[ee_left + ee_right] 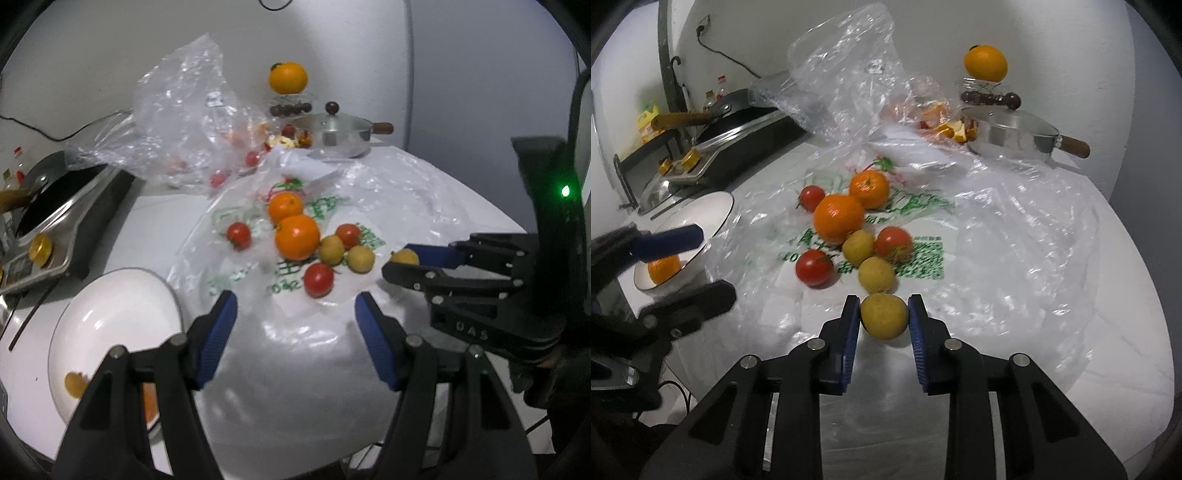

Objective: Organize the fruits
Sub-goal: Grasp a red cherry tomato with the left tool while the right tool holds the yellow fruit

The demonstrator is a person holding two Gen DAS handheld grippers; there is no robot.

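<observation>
Left wrist view: low over worktop [155, 229], facing wall. Right wrist view: likewise, from the right. Shared: fruit pile [297, 236] [838, 218], bowl [110, 306] [713, 206].

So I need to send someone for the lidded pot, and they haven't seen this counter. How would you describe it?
Start at the printed plastic bag spread over the counter and look past its far edge, toward the wall. The pot sits there below a jar topped with an orange. It is the only shiny metal thing there, with a wooden handle.

orange in bowl [663, 268] — half hidden by left tongs [690, 262] | frying pan [22, 192] — cut off
</observation>
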